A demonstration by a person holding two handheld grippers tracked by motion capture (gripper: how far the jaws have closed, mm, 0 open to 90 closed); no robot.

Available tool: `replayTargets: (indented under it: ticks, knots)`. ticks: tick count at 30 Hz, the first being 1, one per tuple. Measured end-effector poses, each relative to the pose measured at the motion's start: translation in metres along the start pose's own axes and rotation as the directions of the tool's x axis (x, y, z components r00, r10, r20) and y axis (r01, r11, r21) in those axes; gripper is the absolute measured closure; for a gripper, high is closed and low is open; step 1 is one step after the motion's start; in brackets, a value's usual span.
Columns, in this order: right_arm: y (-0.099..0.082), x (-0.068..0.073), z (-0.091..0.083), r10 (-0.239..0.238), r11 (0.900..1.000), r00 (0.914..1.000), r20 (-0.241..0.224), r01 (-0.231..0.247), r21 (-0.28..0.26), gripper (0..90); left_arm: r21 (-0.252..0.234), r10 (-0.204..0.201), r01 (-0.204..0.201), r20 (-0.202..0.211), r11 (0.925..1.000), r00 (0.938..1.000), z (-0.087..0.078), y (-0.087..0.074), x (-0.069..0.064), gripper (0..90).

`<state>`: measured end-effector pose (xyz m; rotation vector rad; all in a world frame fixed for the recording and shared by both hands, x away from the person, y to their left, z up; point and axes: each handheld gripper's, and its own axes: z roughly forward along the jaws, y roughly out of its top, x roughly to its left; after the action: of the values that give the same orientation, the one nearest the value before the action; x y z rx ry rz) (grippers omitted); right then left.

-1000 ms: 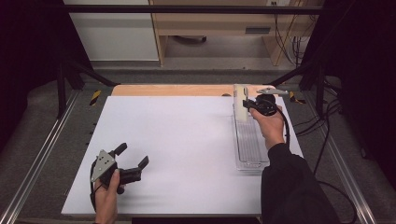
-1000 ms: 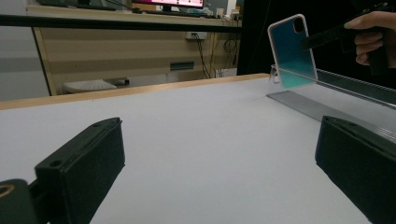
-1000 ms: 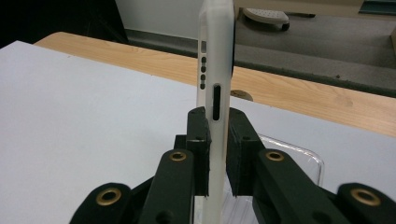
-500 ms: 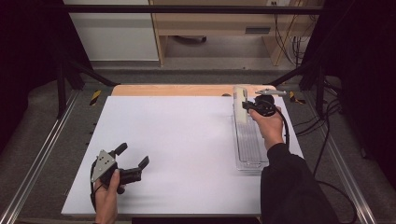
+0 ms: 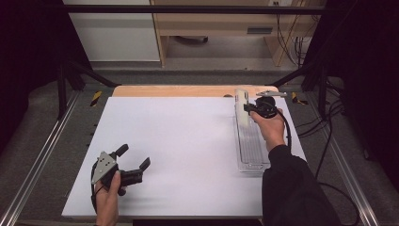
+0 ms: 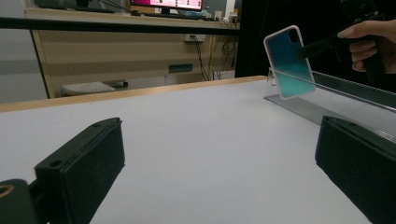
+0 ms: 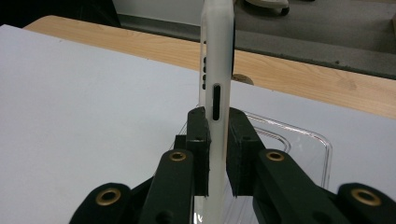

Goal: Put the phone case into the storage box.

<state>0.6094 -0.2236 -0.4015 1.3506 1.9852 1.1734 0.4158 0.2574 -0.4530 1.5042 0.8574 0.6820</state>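
A white phone case (image 5: 242,108) with a teal inner face (image 6: 289,63) is held edge-on above the far end of a clear plastic tray (image 5: 251,147). My right gripper (image 5: 248,109) is shut on it; in the right gripper view the case (image 7: 215,70) stands upright between the two black pads (image 7: 198,149). My left gripper (image 5: 134,157) rests low over the white table sheet near the front left, jaws wide open with nothing between them (image 6: 219,172).
The white sheet (image 5: 179,150) covers most of the table, with a wooden strip (image 5: 179,91) along its far edge. Metal rails (image 5: 42,155) run down both sides. Cables (image 5: 324,136) trail off at the right. A desk and shelf stand beyond the table.
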Motion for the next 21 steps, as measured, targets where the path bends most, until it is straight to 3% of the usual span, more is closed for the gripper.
replayTargets:
  ticks: [21]
  knots:
    - [-0.0029,-0.0005,0.0023,0.020,0.9994,0.9998,0.004,-0.020,0.030,81.0,-0.001,0.003,-0.003,0.002,1.0000,1.0000,0.0001,0.0002,-0.0011,0.9]
